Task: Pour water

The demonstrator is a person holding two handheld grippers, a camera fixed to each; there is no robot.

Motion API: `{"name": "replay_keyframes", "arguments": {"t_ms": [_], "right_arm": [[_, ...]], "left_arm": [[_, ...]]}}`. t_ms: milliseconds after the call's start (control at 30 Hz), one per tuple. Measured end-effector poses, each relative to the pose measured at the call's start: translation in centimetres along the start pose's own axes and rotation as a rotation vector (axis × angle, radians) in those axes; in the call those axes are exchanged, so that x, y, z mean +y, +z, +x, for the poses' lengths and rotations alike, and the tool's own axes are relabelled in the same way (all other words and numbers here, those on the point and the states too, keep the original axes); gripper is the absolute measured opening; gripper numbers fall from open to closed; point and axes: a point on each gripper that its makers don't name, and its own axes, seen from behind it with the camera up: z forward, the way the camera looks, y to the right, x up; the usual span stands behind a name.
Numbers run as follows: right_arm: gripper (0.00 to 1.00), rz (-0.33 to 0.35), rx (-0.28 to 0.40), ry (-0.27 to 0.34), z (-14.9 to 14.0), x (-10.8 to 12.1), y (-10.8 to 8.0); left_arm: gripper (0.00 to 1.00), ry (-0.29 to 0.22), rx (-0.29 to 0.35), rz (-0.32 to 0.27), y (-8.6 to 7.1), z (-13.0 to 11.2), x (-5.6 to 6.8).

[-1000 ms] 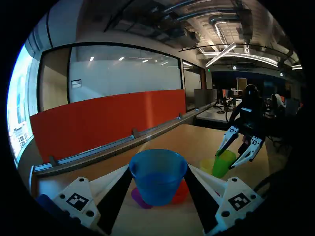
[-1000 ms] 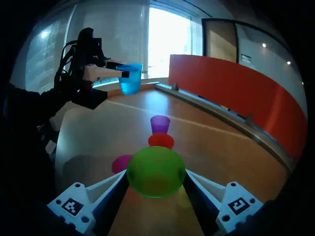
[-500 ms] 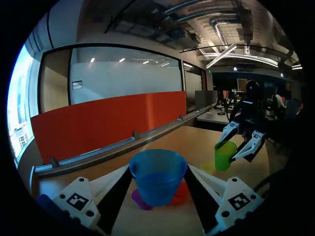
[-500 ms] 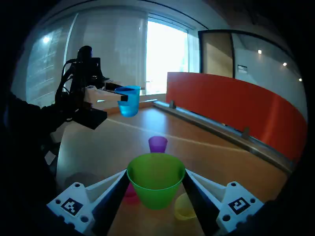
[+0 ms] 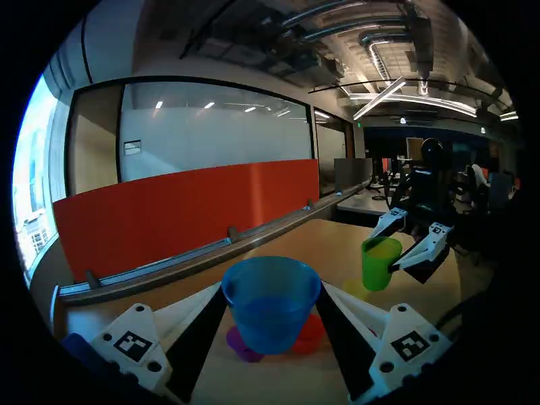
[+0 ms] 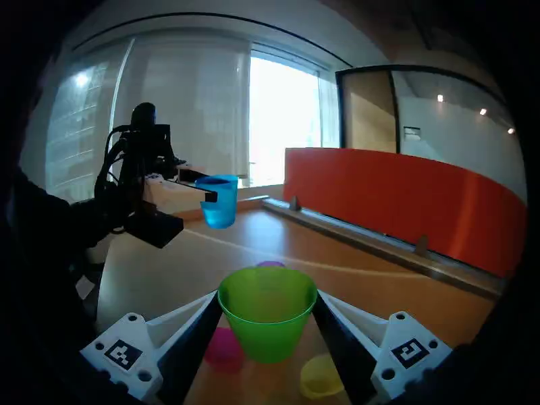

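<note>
Clearly our left hand-held gripper [image 5: 271,290] is closed to the width of a blue cup [image 5: 271,320], one finger pressing on each side. The cup sits upright between them, lifted above the desk [image 5: 324,239]. Its lower part looks darker, though we cannot tell how full it is. Our right hand-held gripper [image 6: 268,297] clamps a green cup [image 6: 268,331] the same way, both fingers against its walls, with the cup upright and off the desk. In the left gripper view the green cup hangs farther off to the right of the blue cup, well apart from it. On the desk we see a purple cup [image 5: 239,343] and a red cup [image 5: 309,334] just below the blue cup, and a yellow cup [image 5: 354,289] near the green cup. An orange partition [image 5: 189,209] runs along the desk's far edge.
</note>
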Motion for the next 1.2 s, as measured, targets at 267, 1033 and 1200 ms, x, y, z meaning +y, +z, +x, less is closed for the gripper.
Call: {"name": "replay_keyframes", "arguments": {"t_ms": [267,1033,1200], "right_arm": [[0.93,0.004,0.054,-0.001,1.2,0.1,0.6],[0.92,0.002,0.119,-0.035,3.7,-0.1,2.3],[0.91,0.020,0.120,-0.030,3.7,-0.7,2.8]], "left_arm": [[0.87,-0.001,0.006,-0.002,0.2,0.2,-0.1],[0.87,0.074,0.046,0.005,0.3,1.6,0.1],[0.87,0.107,0.060,0.006,0.3,2.2,0.3]]}}
